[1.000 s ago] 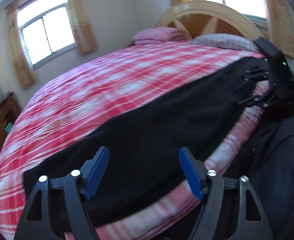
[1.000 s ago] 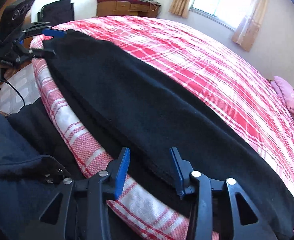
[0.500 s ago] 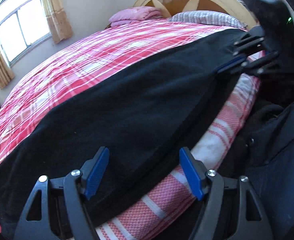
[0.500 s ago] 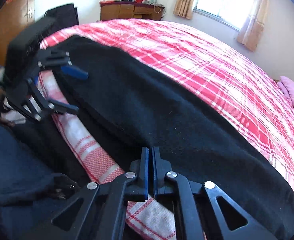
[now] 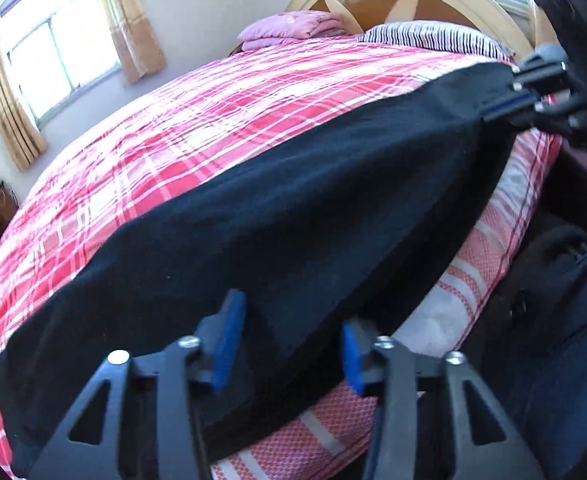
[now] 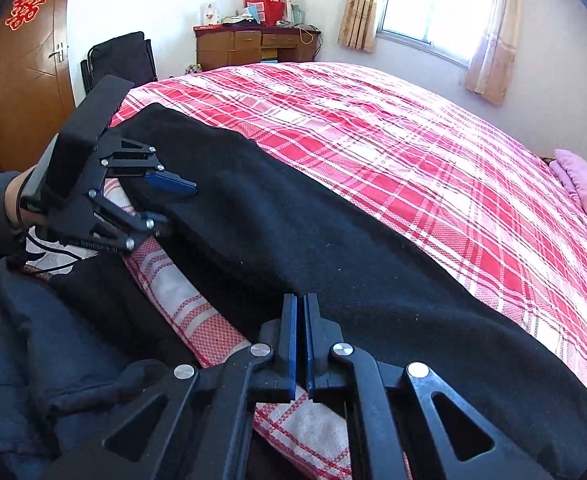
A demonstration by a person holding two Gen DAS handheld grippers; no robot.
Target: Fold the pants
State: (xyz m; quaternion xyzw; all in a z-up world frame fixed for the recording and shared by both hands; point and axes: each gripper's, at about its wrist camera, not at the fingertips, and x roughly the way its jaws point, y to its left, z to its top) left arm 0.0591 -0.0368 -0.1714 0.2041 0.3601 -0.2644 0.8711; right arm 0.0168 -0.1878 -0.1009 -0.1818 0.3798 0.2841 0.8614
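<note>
Now the right tongs [image 6: 299, 344], spread apart a second ago, are clenched on the near edge of the long black fleece pants [image 5: 293, 220] lying along the near side of the red plaid bed [image 6: 393, 140]. Meanwhile the left tongs [image 5: 289, 344] have narrowed but remain released, straddling the other end, so the lift probably waits on that grip. No containers appear.

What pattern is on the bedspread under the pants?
Red, pink and white plaid on the bedspread, clearest in the right wrist view.
</note>
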